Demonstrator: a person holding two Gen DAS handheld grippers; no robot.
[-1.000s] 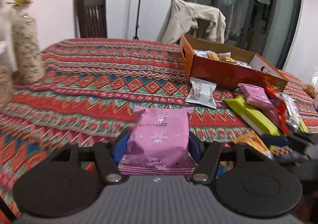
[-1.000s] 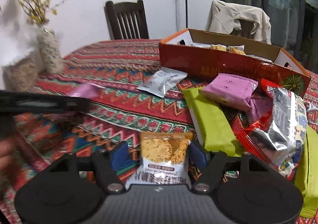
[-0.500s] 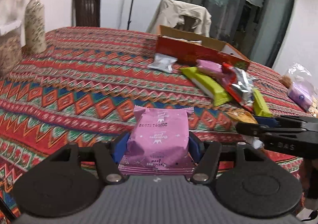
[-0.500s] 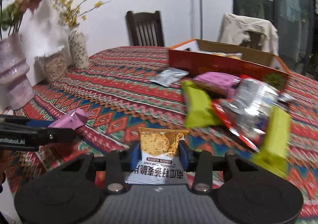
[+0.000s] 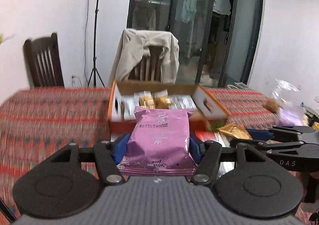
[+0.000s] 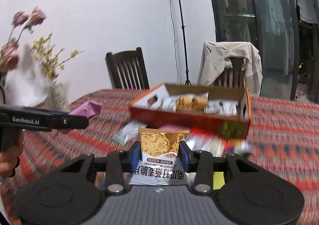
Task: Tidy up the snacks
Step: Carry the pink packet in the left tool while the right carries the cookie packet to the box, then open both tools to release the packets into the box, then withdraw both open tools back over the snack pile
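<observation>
Left claw [image 5: 158, 146]: clamped on the pink pack [image 5: 158, 141] by its two side edges, held in the air in front of the box [image 5: 119, 103].
Right claw [image 6: 159, 154]: clamped on the cracker pack [image 6: 160, 151] the same way, held near the box's front wall.
Pink pack: a soft, puffy foil pillow with crimped ends; likely very light, and the film looks slick, so the side-edge hold should stay gentle but firm.
Cracker pack: clear film window over brittle-looking crackers, white printed lower half; probably crushes if squeezed hard.
Box: stiff orange cardboard tray, open top, with cut handle holes; it already holds rows of small packs.
Counter [image 5: 49, 109]: covered in a woven zigzag cloth, red and blue; loose packs lie near the box.
</observation>
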